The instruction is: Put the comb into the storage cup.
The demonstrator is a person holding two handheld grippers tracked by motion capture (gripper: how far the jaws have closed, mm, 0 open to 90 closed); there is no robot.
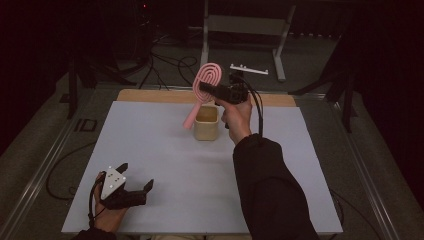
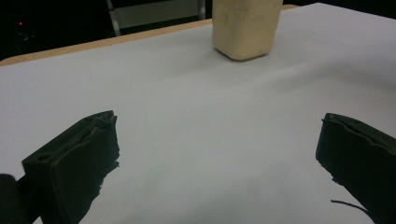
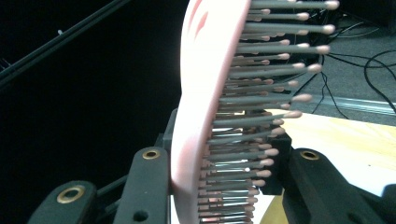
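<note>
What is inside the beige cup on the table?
The beige cup looks empty near its rim; its bottom is hidden. The pink hairbrush in the right claw hangs at the cup's left, handle tip beside the rim, not inside.

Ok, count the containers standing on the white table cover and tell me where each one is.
1. A beige cup stands at the far middle of the white cover, directly under the pink hairbrush that the right gripper holds above it.
</note>
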